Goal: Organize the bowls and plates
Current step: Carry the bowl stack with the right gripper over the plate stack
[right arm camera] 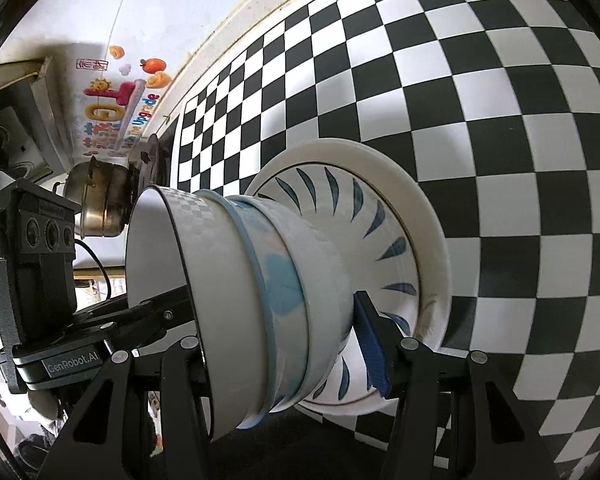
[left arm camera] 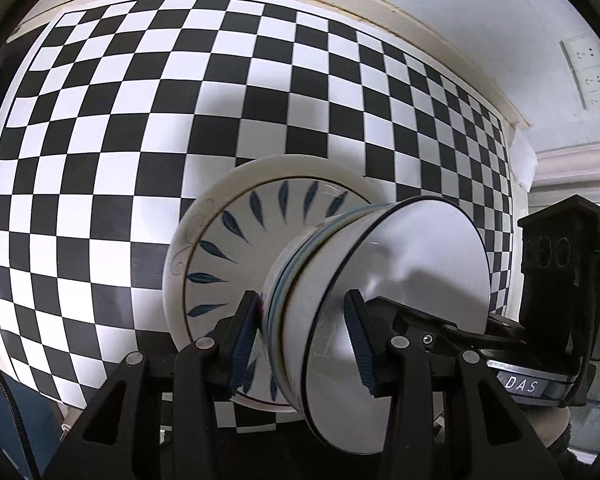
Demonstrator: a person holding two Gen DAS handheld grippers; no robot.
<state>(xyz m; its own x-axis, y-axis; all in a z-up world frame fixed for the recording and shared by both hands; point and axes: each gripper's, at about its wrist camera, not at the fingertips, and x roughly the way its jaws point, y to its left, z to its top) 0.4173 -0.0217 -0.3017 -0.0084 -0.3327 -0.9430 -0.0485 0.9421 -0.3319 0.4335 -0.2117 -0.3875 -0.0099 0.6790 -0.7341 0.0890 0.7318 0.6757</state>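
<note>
- Checkered tabletop (left arm camera: 140, 120) carries one stack: cream plate (left arm camera: 300, 166) at bottom, leaf-pattern plate (left arm camera: 236, 232) on it, then nested bowls on top.
- Bowls, bottom to top: pale bowl (right arm camera: 326, 280), blue-rimmed bowl (right arm camera: 278, 276), white bowl w/ dark rim (right arm camera: 216, 280) uppermost.
- Left tongs (left arm camera: 302, 342) straddle the bowl stack — one blue pad (left arm camera: 242, 348) against the outer wall low on the stack, other pad (left arm camera: 360, 344) inside the top bowl's mouth. Gripping the bowl walls.
- Right tongs (right arm camera: 284, 344) also on the bowl stack, from the opposite side: one blue pad (right arm camera: 372, 348) pressed at the base of the lowest bowl, beside the leaf plate; other finger hidden behind top bowl, so can't tell for sure if clamped.
- Metal pot (right arm camera: 96, 204) near tabletop's far edge, by a wall w/ colourful stickers (right arm camera: 116, 108).
</note>
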